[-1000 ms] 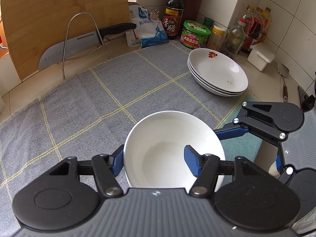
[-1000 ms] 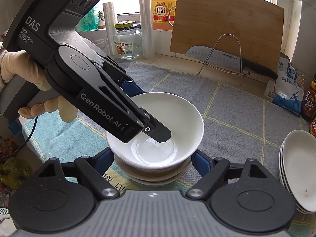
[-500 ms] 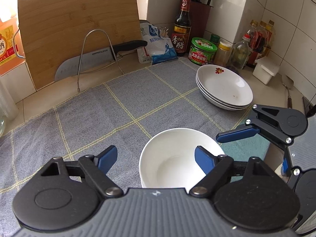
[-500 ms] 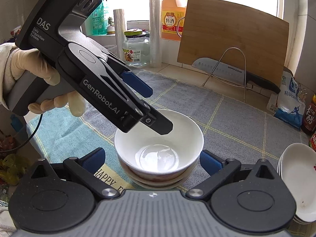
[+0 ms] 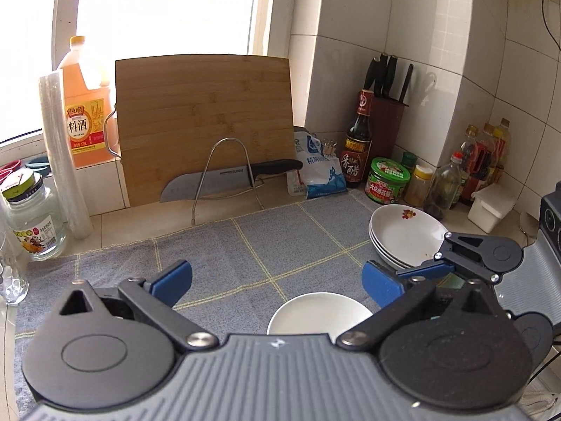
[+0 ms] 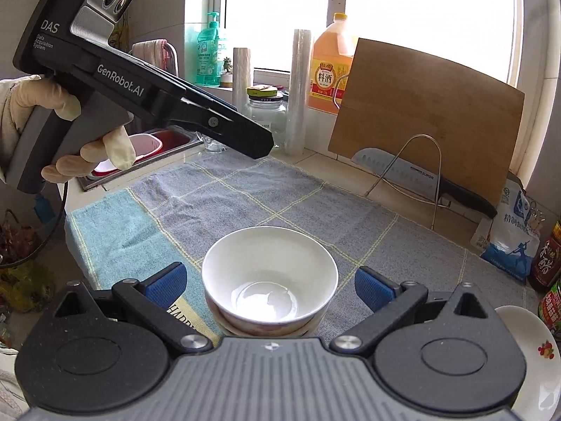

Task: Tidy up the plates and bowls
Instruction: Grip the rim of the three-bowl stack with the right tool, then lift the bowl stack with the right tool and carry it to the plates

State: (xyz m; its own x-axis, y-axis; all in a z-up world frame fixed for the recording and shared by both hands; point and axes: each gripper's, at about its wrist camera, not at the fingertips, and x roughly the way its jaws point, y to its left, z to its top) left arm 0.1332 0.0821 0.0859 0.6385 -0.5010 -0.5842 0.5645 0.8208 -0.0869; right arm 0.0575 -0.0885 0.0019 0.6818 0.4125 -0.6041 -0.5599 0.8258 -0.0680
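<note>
**Bowls Stacked, Both Claws Free**

The bowl sits on other bowls at the bottom middle. The right claw is wide around it, not touching. The left claw is wide too. Lift away straight, so nothing tips.

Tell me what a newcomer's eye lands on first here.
The stack of white bowls on the grey checked cloth draws the eye first, sitting between the open fingers of the right gripper. Next, the left gripper, open and empty, hangs above the cloth. Behind, a large knife rests in a wire rack against the upright wooden cutting board.
</note>
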